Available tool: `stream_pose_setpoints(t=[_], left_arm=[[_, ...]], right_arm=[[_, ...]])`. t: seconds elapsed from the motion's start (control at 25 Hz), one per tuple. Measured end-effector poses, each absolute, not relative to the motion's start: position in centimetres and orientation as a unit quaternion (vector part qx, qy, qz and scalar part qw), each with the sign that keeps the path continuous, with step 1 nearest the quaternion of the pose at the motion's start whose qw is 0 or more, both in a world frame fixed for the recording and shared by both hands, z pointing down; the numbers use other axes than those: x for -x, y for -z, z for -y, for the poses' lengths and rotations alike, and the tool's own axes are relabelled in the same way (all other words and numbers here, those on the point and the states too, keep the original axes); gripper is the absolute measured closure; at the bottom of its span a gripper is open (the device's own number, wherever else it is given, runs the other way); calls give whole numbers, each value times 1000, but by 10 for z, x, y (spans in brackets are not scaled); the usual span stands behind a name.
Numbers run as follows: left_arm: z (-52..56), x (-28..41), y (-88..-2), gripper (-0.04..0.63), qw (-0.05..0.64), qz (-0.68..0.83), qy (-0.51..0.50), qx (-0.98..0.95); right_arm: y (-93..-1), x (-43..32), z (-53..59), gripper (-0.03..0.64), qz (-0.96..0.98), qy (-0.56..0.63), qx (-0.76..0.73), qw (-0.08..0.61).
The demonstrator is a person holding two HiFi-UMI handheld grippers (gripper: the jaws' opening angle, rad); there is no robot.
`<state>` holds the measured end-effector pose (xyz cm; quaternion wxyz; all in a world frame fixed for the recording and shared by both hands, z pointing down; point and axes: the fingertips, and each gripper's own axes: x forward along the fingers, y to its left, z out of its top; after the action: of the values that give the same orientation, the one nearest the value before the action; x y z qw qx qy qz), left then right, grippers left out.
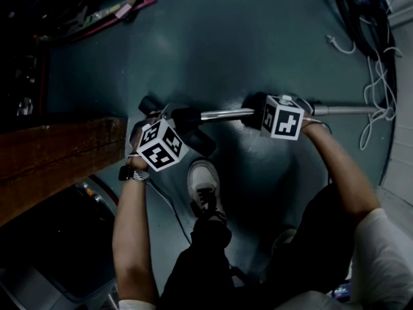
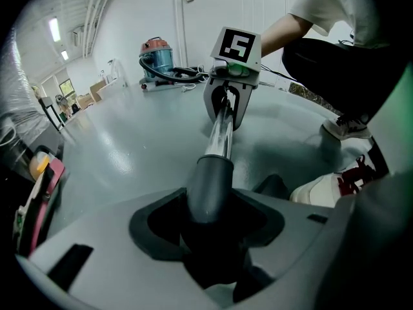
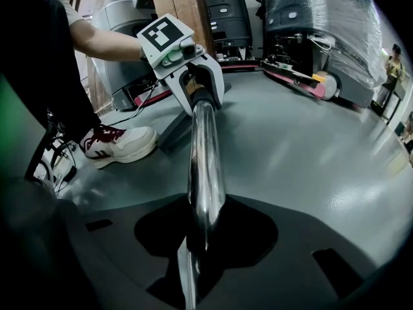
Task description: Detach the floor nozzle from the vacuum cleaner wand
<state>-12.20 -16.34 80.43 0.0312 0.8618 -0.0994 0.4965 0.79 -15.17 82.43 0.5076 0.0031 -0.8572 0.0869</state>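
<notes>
The vacuum wand [image 1: 226, 114] lies level just above the floor, a chrome tube running left to right. Its left end enters the dark grey neck [image 2: 210, 186] of the floor nozzle [image 1: 201, 141], which lies partly hidden under my left gripper [image 1: 177, 118]. That gripper is shut on the neck. My right gripper [image 1: 256, 113] is shut on the chrome tube [image 3: 205, 160] further right. In the left gripper view the wand [image 2: 221, 131] runs up into the right gripper [image 2: 229, 105]. The right gripper view shows the left gripper [image 3: 197, 82] at the tube's far end.
The person's white shoe [image 1: 205, 185] stands on the floor right below the wand. A wooden bench [image 1: 58, 154] lies at the left. White cables [image 1: 377, 95] trail at the right. A canister vacuum [image 2: 158, 57] stands far off. Plastic-wrapped machines [image 3: 322, 31] line the far side.
</notes>
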Motion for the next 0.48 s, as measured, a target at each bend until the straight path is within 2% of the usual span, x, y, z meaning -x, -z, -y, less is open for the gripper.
stream_pose_setpoints(t=[0.48], left_arm=[[163, 123, -799, 396, -54, 127, -526, -839]], right_arm=[[-825, -8, 147, 479, 855, -107, 14, 507]])
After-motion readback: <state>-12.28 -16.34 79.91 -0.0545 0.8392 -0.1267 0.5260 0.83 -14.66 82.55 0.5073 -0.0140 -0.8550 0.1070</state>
